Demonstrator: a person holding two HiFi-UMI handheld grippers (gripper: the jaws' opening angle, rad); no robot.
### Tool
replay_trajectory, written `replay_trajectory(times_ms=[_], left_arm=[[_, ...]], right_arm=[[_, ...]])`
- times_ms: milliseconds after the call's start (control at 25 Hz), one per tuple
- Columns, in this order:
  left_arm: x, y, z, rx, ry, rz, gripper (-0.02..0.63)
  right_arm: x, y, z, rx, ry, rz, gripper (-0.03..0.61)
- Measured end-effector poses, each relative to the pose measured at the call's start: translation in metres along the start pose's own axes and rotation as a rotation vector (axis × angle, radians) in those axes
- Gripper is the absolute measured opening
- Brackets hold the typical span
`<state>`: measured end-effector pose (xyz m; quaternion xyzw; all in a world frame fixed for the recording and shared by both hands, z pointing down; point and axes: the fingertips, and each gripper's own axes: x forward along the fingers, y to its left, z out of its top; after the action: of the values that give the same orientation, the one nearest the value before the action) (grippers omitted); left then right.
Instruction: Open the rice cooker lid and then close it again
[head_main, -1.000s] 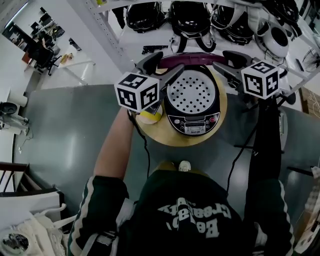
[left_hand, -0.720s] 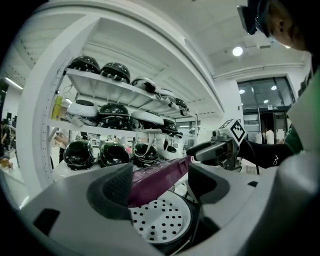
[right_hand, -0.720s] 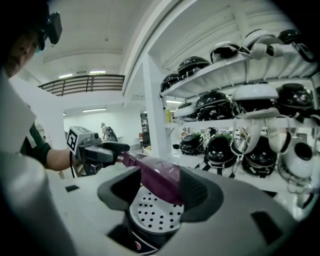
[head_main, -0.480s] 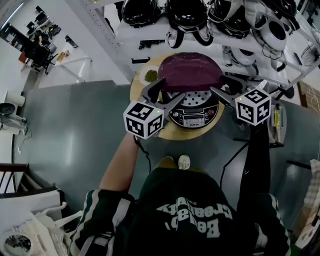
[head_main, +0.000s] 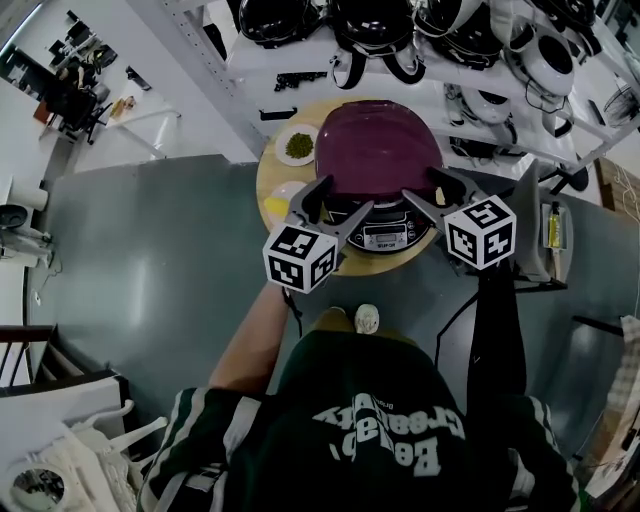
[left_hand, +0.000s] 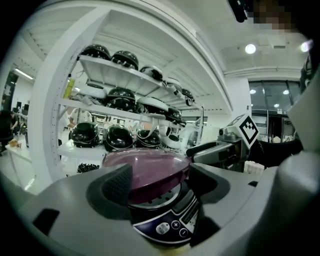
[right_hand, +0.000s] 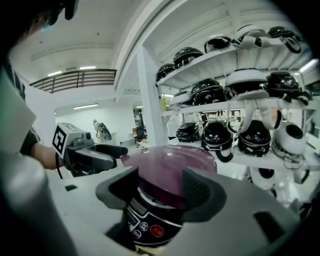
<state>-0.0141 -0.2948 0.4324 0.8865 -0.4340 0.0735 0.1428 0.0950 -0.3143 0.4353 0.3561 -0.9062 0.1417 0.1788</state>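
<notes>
Both hands are low now. The left hand-held gripper (head_main: 335, 203) stands wide and empty, while the right hand-held gripper (head_main: 425, 190) is spreading its jaws wider, with the lid's front edge framed between them and no pad pressing on it. The purple lid (head_main: 378, 150) has swung down from upright and lies over the cooker (head_main: 385, 237) — but a slit under its rim suggests it isn't latched, so a push down looks due. The cooker sits mid-bench (head_main: 390, 265), with a dish (head_main: 298, 147) just left of the lid and the shelf (head_main: 300, 55) close behind — free room lies toward the person.
</notes>
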Motion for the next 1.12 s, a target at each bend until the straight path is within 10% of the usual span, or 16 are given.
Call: replay_trajectory(times_ms=[1120], left_arm=[[0.016, 0.001, -0.067, -0.017, 0.157, -0.032, 0.342]], right_arm=[[0.033, -0.003, -0.061, -0.001, 0.214, -0.109, 0.244]])
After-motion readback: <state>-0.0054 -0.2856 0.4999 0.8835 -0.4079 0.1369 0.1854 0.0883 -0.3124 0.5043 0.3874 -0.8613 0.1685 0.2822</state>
